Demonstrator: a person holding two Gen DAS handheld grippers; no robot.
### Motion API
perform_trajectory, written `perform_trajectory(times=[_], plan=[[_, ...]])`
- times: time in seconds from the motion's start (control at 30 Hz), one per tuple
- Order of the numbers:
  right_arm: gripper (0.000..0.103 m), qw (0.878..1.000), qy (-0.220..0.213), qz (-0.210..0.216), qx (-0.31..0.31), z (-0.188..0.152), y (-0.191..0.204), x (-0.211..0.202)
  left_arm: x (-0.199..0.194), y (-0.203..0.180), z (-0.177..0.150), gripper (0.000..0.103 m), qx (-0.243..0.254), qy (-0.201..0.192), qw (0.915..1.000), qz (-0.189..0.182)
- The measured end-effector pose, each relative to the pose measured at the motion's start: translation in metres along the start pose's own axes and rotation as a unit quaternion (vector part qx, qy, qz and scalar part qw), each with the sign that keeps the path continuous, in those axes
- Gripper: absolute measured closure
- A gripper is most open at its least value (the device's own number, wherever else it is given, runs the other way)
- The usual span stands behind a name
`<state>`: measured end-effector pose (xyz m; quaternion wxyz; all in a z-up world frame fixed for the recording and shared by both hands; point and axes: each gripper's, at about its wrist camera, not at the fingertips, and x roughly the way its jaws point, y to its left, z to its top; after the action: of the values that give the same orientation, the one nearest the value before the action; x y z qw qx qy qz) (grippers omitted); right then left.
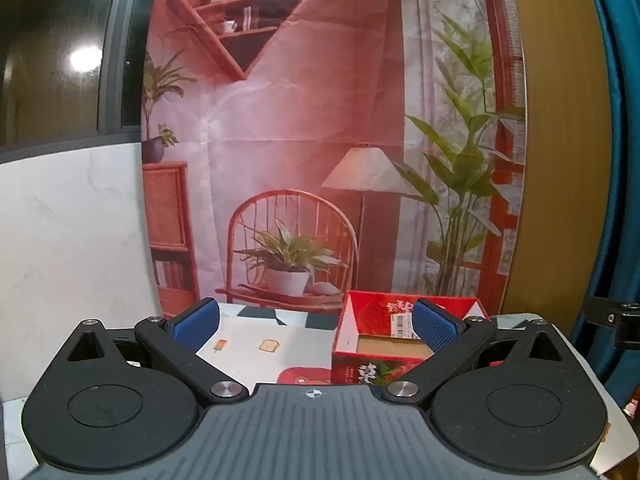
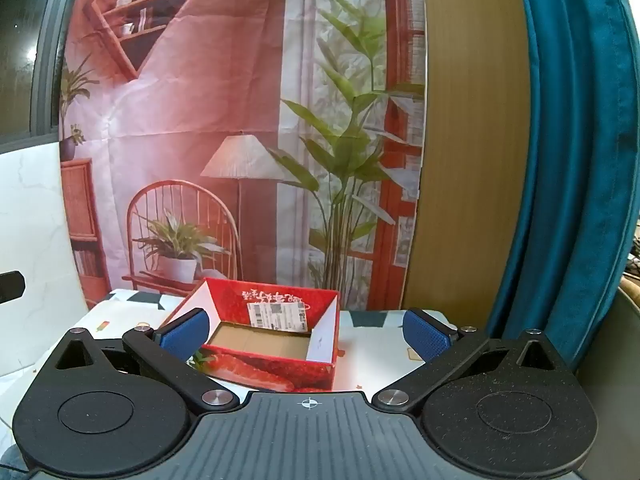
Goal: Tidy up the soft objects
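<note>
Backdrop: a printed cloth (image 1: 304, 128) hangs behind the table, showing a rattan chair, a floor lamp and leafy plants; a teal curtain (image 2: 568, 168) hangs at the right.
Surface: a tablecloth (image 1: 256, 340) printed with small food pictures covers the table.
Left gripper (image 1: 316, 322): spread wide, nothing between its blue pads (image 1: 196, 326); it hovers above the table.
Right gripper (image 2: 306, 332): also spread wide and bare, its blue pads (image 2: 184, 334) clear of everything.
Box: a red, open-topped cardboard box (image 2: 276, 368) with a white shipping label on its inner wall stands on the cloth. In the right wrist view it lies ahead between the fingers, nearer the left one; in the left wrist view it sits ahead by the right finger.
Soft objects: none can be made out in either view.
</note>
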<state>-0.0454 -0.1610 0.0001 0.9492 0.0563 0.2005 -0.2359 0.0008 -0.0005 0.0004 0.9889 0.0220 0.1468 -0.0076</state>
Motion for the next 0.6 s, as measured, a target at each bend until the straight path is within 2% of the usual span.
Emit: perform_trajectory(times=[0.17,0.6], plan=[[0.0,1.0,0.007,0.002,0.002,0.0003,-0.0003,0.0004,0.007,-0.0057,0.0018,0.0,0.007,0.018,0.9998,0.005],[0.0,1.0,0.006,0.001,0.002,0.0002,-0.0004,0.0001,0.0029,-0.0008,0.0,0.0,-0.001,0.004,1.0,-0.001]])
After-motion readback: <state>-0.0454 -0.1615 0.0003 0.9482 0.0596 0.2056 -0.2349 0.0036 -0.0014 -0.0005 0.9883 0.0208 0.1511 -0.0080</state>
